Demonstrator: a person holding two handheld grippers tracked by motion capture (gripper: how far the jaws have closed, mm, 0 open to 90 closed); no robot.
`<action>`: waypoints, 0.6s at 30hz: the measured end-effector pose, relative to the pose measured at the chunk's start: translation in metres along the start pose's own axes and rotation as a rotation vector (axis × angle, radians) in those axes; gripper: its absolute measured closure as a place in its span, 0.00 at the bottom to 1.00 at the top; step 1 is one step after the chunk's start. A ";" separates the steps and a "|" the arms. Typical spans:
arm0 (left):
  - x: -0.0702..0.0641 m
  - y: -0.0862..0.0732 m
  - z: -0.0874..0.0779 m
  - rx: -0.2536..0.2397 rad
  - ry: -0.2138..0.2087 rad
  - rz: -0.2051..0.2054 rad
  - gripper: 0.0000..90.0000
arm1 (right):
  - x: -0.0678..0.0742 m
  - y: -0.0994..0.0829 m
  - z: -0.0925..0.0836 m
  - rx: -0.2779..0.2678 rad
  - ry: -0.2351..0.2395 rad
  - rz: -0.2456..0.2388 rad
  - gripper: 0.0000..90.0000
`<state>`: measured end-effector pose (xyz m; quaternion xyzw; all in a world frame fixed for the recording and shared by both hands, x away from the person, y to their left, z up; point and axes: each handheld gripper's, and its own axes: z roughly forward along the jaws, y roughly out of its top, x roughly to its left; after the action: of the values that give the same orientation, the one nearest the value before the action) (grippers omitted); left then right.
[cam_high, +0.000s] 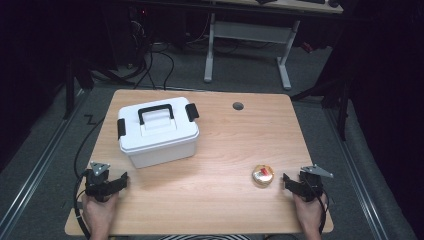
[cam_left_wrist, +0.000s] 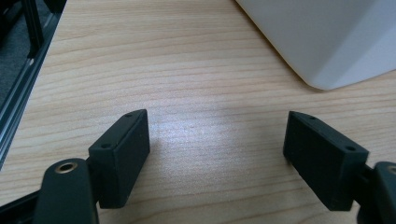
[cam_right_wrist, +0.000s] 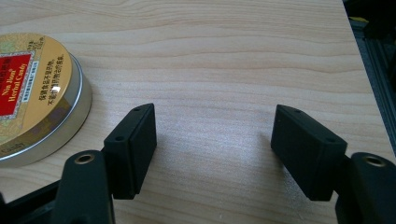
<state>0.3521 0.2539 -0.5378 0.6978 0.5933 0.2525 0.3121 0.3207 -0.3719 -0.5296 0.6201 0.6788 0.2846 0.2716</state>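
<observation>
I'm looking down on the bench (cam_high: 220, 150) and taking the white storage box (cam_high: 158, 131) as my landmark: it sits closed toward the far left, black handle flat on its lid and a black latch at each end. The candy tin (cam_high: 262, 175), round and gold with a red label, lies well to the right of the box and nearer my side. My left hand-held gripper (cam_high: 123, 180) rests on the bench just short of the box's near left corner, jaws spread wide with nothing between them; in the left gripper view bare wood lies between the pads, and the box's rounded corner (cam_left_wrist: 327, 42) sits ahead and to the right, apart from them. My right hand-held gripper (cam_high: 286, 181) rests far to the right of the box, just beside the tin, jaws also wide and empty; the right gripper view shows the tin (cam_right_wrist: 35, 98) off to the left of the jaws, not between them. I judge this as the starting step, nothing gripped yet. Next, I reckon, the right hand-held gripper has to swing left until the tin sits between its pads, while the left goes for a box latch.
</observation>
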 end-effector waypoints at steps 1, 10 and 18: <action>0.000 0.000 0.000 0.000 0.000 0.000 0.26 | 0.000 0.000 0.000 0.000 0.000 0.000 0.35; 0.000 0.000 0.000 0.001 -0.003 -0.001 0.26 | 0.000 0.000 0.000 0.001 0.007 -0.001 0.34; 0.000 0.000 0.000 0.000 -0.021 0.005 0.24 | -0.001 -0.001 -0.001 -0.005 0.021 -0.025 0.34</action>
<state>0.3525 0.2541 -0.5378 0.7019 0.5882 0.2461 0.3174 0.3195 -0.3734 -0.5299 0.6078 0.6885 0.2894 0.2698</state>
